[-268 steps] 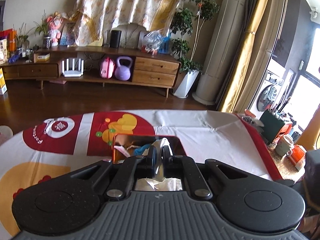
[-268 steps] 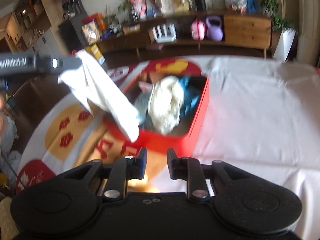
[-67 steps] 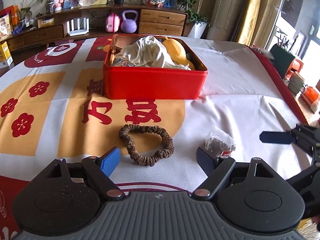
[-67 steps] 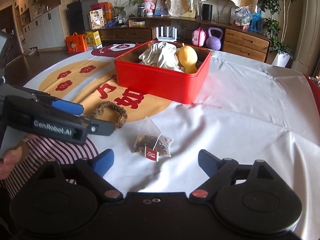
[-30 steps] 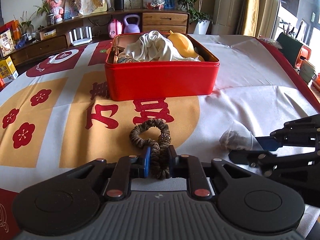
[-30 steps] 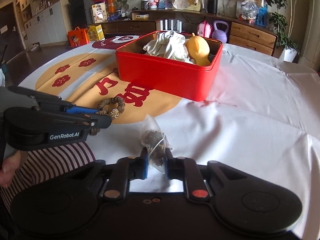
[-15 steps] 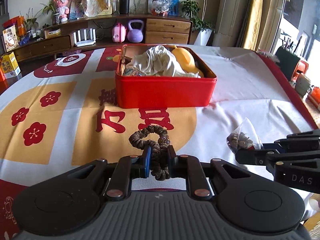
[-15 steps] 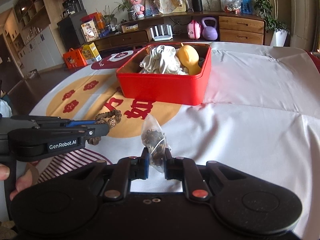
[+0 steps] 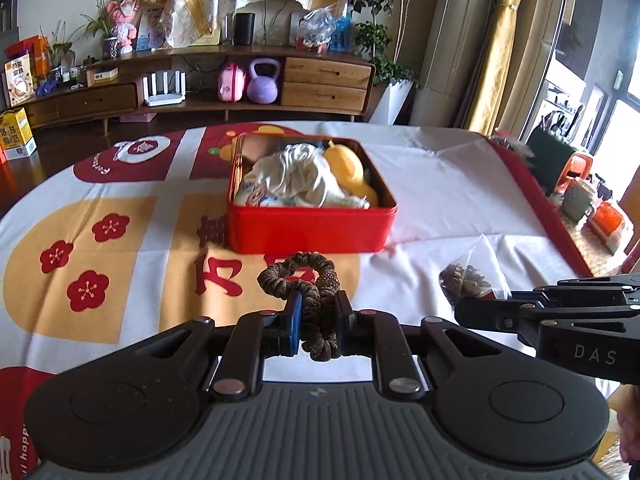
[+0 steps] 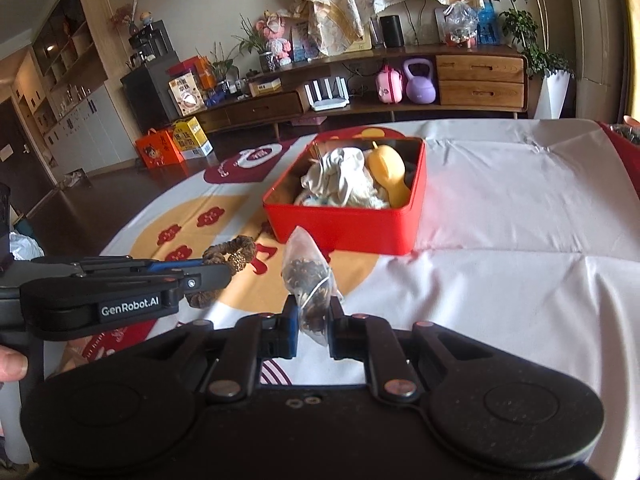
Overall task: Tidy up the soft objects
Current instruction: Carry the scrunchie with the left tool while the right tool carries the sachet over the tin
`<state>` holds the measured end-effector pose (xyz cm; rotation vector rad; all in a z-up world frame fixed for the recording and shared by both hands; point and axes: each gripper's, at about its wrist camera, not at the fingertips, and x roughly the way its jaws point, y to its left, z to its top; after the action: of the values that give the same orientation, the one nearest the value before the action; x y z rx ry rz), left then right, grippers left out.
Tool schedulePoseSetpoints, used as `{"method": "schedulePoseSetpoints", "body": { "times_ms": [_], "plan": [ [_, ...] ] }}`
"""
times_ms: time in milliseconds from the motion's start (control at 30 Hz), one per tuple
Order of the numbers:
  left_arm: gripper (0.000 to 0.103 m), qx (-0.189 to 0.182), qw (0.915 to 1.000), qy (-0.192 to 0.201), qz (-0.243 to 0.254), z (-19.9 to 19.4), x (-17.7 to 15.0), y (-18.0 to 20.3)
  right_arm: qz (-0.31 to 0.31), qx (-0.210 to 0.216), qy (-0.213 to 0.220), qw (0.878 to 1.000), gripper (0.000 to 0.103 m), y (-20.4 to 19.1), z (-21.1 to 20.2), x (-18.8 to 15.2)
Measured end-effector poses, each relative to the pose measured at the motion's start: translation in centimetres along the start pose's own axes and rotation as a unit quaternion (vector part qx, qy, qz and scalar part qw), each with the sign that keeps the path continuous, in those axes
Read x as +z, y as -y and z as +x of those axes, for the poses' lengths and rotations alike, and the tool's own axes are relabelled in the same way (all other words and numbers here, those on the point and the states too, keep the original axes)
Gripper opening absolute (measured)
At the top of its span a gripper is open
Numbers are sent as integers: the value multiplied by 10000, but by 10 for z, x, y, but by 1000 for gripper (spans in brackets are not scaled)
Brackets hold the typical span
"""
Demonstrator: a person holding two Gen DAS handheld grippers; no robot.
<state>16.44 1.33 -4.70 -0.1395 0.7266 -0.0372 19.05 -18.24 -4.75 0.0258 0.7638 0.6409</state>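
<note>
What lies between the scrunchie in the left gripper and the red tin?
Only bare tablecloth with its red print, as the left wrist view shows. The scrunchie hangs in the left gripper, short of the red tin.

Left tongs (image 9: pixel 317 322) clamp brown scrunchie (image 9: pixel 304 284), lifted above worktop (image 9: pixel 460 200). Red tin (image 9: pixel 312 226) ahead holds white cloth (image 9: pixel 296 180) and yellow toy (image 9: pixel 346 166). Right tongs (image 9: pixel 480 312) pinch tea bag (image 9: pixel 466 276) at right.

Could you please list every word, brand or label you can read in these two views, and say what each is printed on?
"GenRobot.AI": side of the left gripper.
"DAS": side of the right gripper.
Red characters on the tablecloth: partly hidden, unreadable.
Printing on the yellow box and the other boxes by the sideboard: too small to read.
</note>
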Motion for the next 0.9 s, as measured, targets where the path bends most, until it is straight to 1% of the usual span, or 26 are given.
{"method": "schedulePoseSetpoints", "body": {
  "times_ms": [233,467,700,900],
  "plan": [
    [16,-136,9997,205,73,-16,20,6,-118,10,220,9997,12,-9,-11,24],
    [16,-141,9974,589,379,-22,48,10,-230,-59,380,9990,12,-10,-6,53],
    [16,-189,9955,810,457,-10,82,4,-230,-168,473,9985,12,-3,11,78],
    [16,-276,9953,816,434,16,107,-4,-252,-271,457,9983,12,6,32,91]
  ]
}}
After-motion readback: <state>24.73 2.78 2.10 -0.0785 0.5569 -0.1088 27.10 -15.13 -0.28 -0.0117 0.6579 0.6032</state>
